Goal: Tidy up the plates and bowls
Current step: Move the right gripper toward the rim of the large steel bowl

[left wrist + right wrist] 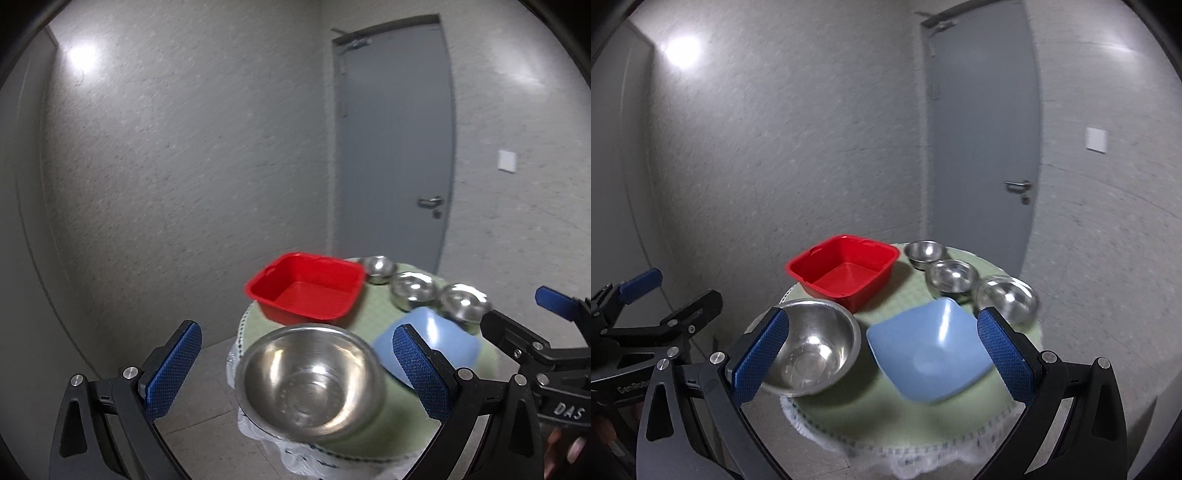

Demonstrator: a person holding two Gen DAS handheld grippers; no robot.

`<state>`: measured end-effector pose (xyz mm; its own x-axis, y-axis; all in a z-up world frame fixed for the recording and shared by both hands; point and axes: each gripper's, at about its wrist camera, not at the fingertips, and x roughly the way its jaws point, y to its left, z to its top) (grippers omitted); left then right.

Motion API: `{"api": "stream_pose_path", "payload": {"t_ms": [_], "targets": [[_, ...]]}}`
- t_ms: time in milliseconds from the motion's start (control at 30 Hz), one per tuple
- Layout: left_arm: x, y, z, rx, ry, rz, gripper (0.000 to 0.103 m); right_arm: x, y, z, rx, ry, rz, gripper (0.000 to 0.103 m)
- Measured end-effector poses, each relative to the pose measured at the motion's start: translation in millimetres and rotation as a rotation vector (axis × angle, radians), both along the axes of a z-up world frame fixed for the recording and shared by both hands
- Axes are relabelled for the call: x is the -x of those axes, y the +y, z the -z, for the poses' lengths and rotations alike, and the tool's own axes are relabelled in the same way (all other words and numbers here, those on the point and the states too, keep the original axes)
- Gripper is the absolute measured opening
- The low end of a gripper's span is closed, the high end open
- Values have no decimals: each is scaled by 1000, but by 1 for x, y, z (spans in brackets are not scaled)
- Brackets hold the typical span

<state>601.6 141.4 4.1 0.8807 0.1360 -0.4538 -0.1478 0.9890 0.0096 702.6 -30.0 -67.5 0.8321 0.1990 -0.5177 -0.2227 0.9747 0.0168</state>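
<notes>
The large steel bowl (809, 350) sits at the near left edge of the small round table (849, 417), its rim reaching just about to the lip of the green cloth (905, 295) that covers the top. Just beside it to the right lies the blue square bowl (931, 350), tilted a little on its rounded base, with a narrow strip of cloth showing between the two. Behind them, the red square basin (846, 271) stands toward the back left and overhangs the table's rim slightly. Three small steel bowls run in a slanting row along the back right edge: the farthest one (923, 253), the middle one (953, 278) and the nearest one (1006, 297), each close to its neighbour. The only bare cloth is a band in the middle and a crescent along the near edge; a white lace fringe (886, 454) hangs below it.

Around the table the room is open: tiled floor (207, 369) to the left, a speckled wall (184, 147) behind and a grey door (391, 147) at the back right.

The left gripper (297, 371) hovers in front of the large steel bowl, fingers spread wide with the bowl framed between them, touching nothing. The right gripper (882, 354) hangs level with it, just as widely parted, bracketing the blue square bowl without contact. Both point forward and slightly downward at the tabletop, side by side.
</notes>
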Motion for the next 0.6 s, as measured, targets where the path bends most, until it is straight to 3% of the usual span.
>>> {"api": "stream_pose_path", "payload": {"t_ms": [233,467,600], "targets": [[-70,10,36,31,101,-136,102,-78,21,39,44,119,-150,103],[-118,44,90,79,267,-243,102,-135,54,92,108,295,-255,103],[-147,61,122,152,359,-237,93,-162,76,125,163,392,-295,102]]}}
